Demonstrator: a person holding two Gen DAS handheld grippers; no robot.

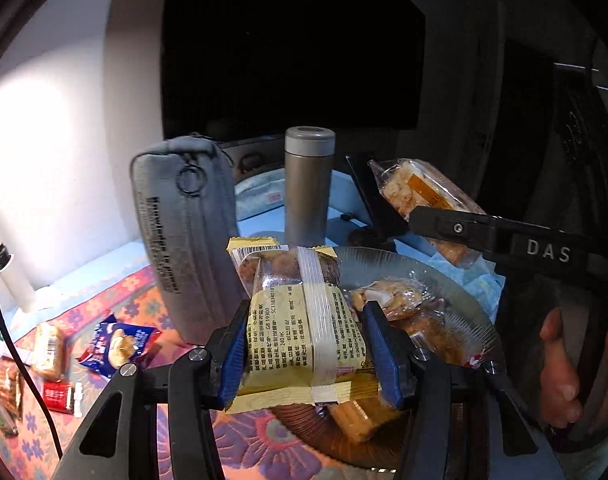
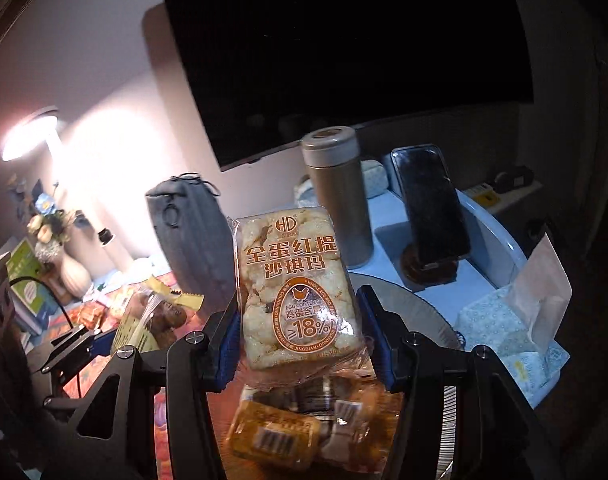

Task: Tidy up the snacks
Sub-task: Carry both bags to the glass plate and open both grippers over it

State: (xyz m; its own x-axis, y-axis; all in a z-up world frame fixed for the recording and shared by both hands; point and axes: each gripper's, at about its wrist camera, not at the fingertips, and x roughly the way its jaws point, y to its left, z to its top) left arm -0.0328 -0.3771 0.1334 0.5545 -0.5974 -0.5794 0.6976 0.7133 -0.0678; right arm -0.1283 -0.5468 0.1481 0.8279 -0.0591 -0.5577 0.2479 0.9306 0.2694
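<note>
My left gripper (image 1: 305,344) is shut on a yellow snack pack (image 1: 300,320) and holds it over the near edge of a glass plate (image 1: 387,260) with several wrapped snacks (image 1: 407,308) in it. My right gripper (image 2: 298,338) is shut on a clear pack of orange-labelled sachima cake (image 2: 294,288), held above the same plate (image 2: 419,316) and its snacks (image 2: 296,432). In the left wrist view the right gripper (image 1: 455,228) and its sachima pack (image 1: 419,192) hang above the plate's far right. In the right wrist view the left gripper (image 2: 84,344) with the yellow pack (image 2: 144,320) is at lower left.
A grey pouch (image 1: 184,232) and a metal flask (image 1: 309,184) stand behind the plate. A phone on a stand (image 2: 431,212) is at the right. Loose snacks (image 1: 116,344) lie on the floral cloth at left. A lamp (image 2: 32,136), a vase (image 2: 70,268) and a dark screen (image 2: 343,48) are behind.
</note>
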